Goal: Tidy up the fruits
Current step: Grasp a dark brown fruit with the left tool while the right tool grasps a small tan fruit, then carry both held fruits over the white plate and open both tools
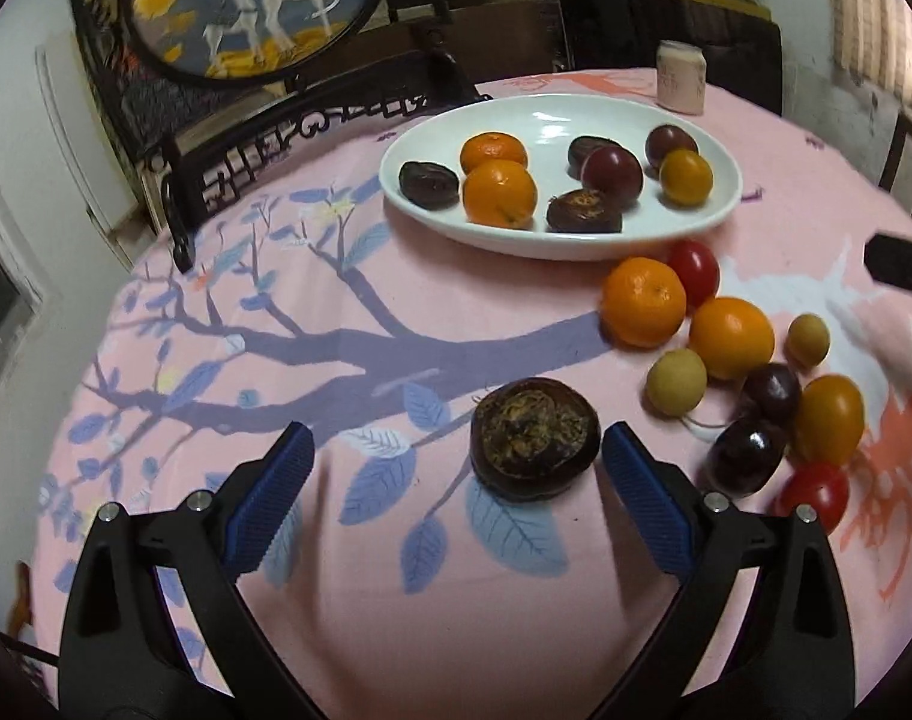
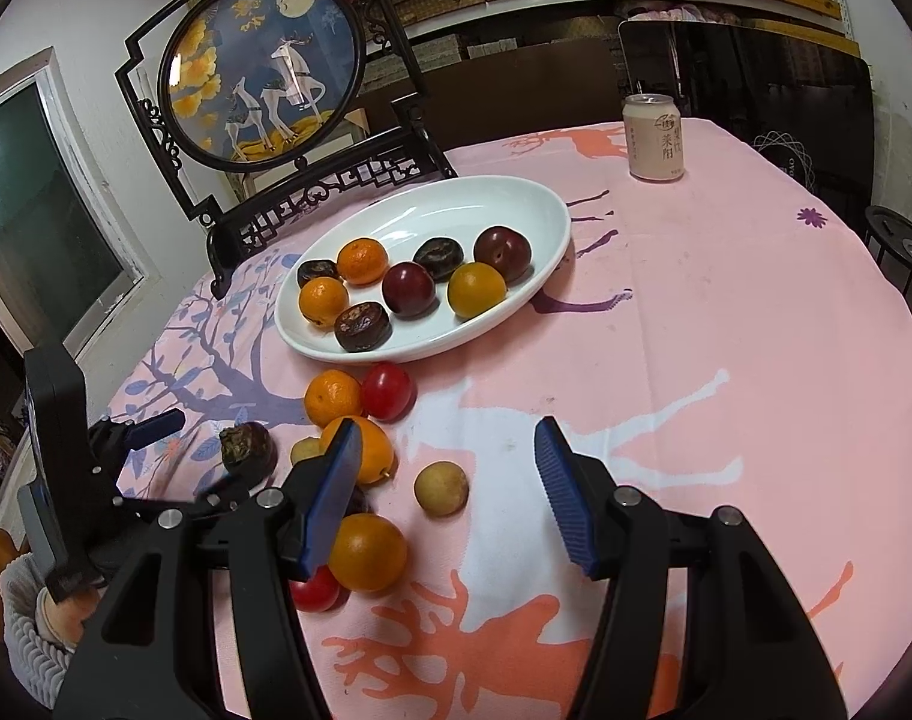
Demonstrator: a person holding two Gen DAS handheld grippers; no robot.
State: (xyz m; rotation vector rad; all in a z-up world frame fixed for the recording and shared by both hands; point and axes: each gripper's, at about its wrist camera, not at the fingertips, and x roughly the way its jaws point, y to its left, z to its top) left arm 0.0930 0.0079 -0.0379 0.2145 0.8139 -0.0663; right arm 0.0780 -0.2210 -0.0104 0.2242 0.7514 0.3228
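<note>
Two grippers, both with jaws spread and holding nothing. Left gripper point(image 1: 456, 462) straddled a water chestnut point(image 1: 534, 438) off-centre: fruit close to the right-hand pad point(image 1: 642, 492), well apart from the other. Risk judged: closing from there could shove the chestnut sideways or roll it before both pads met it; its domed, glossy sides might also squirt out. Chestnut dark brown, squat, with a rough tan crown, lying on the cloth point(image 1: 396, 300) on the near side of the plate point(image 1: 720, 204), apart from it. Right gripper point(image 2: 450, 468) hovered near a longan point(image 2: 441, 488), also nearer than the plate. Loose fruit sat just off the plate's near rim.
</note>
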